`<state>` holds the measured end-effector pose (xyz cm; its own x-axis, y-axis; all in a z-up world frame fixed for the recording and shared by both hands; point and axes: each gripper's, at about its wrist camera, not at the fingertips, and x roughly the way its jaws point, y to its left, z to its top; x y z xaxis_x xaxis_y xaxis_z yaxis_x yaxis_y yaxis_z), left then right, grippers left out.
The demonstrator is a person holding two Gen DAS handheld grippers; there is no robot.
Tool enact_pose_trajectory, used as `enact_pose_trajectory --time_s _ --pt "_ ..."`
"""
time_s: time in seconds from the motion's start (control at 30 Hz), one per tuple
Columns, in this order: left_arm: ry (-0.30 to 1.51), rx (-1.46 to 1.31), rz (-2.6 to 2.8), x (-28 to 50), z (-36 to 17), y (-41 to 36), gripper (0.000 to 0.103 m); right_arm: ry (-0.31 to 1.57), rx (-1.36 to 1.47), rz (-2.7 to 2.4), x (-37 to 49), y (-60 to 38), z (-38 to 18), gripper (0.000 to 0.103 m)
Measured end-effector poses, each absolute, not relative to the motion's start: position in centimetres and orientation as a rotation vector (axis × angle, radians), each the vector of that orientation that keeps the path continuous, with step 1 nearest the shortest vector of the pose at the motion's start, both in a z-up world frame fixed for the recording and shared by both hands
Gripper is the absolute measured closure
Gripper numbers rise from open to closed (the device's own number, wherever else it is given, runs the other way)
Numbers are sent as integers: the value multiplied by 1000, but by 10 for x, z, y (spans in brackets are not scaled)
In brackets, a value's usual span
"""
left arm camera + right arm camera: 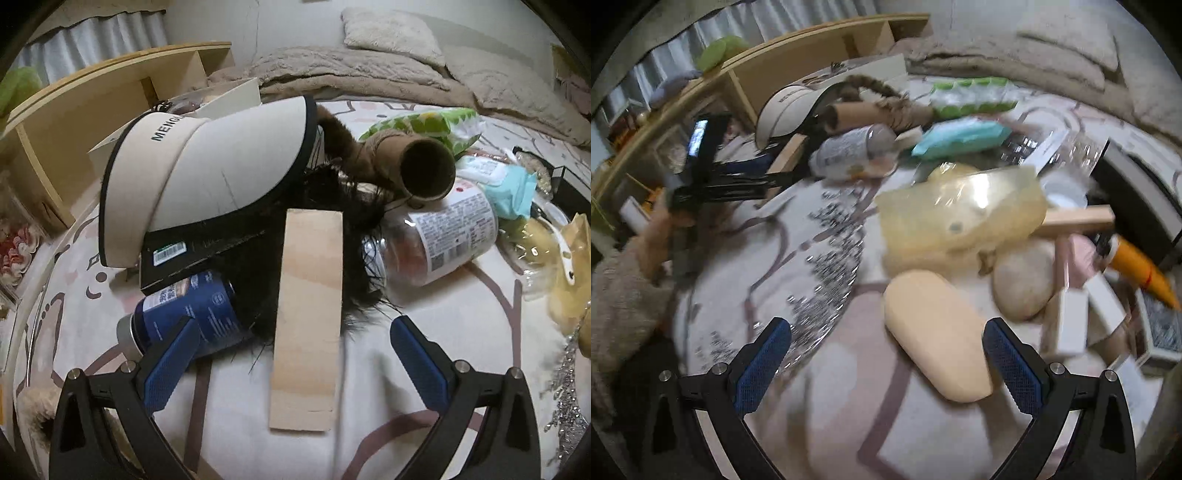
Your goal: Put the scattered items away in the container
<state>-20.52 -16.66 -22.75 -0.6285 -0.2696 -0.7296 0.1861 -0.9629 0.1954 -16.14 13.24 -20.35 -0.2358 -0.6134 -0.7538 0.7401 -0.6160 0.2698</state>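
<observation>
Wood block (308, 317) lying flat, long axis pointing away, between spread left gripper (295, 332) fingers, ungrasped. Right gripper (888, 334) spread, empty, above tan case (936, 334) angled diagonally.

A wooden board (308, 317) lies between a can (188, 314) and a jar (439, 240), visor (207, 177) behind.

a patterned white rug (461, 314) with dull pink lines covers the floor. beyond it lies a rumpled tan blanket (369, 74) with a pale fluffy pillow (391, 31) resting on it against the wall. to the left stands a low wooden shelf (92, 96) with open compartments, and behind it hangs a grey curtain (96, 35). a green soft thing (720, 51) sits on top of the shelf, too blurred to make out further. a fuzzy beige sleeve (620, 295) shows at the left edge of the right wrist view
</observation>
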Motion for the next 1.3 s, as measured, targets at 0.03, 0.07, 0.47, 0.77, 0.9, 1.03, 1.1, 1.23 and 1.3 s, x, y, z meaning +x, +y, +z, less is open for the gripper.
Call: enact_pose_trajectory --time_s 0.03,0.07,0.47,0.77,0.9,1.03,1.1,1.23,1.3 --pt "-150 1205 -2627 -206 -228 -165 0 187 1095 -1962 -158 133 -202 0" --pt "-157 1213 -2628 -206 -229 -164 0 202 1079 -1992 -155 135 -198 0" --pt "-119 1370 -2726 -207 -234 -141 41 183 1172 -2105 -171 142 -207 0" --pt "-133 1339 -2702 -200 -232 -143 61 166 1248 -2222 -158 140 -206 0" --pt "-213 1366 -2639 -208 -246 -140 61 196 1238 -2242 -150 140 -204 0" --pt "-194 1361 -2617 -209 -244 -142 66 447 1201 -2357 -147 135 -209 0" --pt "-167 1366 -2612 -208 -241 -144 67 612 1153 -2404 -145 132 -212 0" --pt "-164 1360 -2629 -201 -234 -138 68 809 1147 -2410 -145 131 -223 0" --pt "-163 1357 -2636 -196 -230 -134 68 796 1153 -2413 -146 135 -222 0"
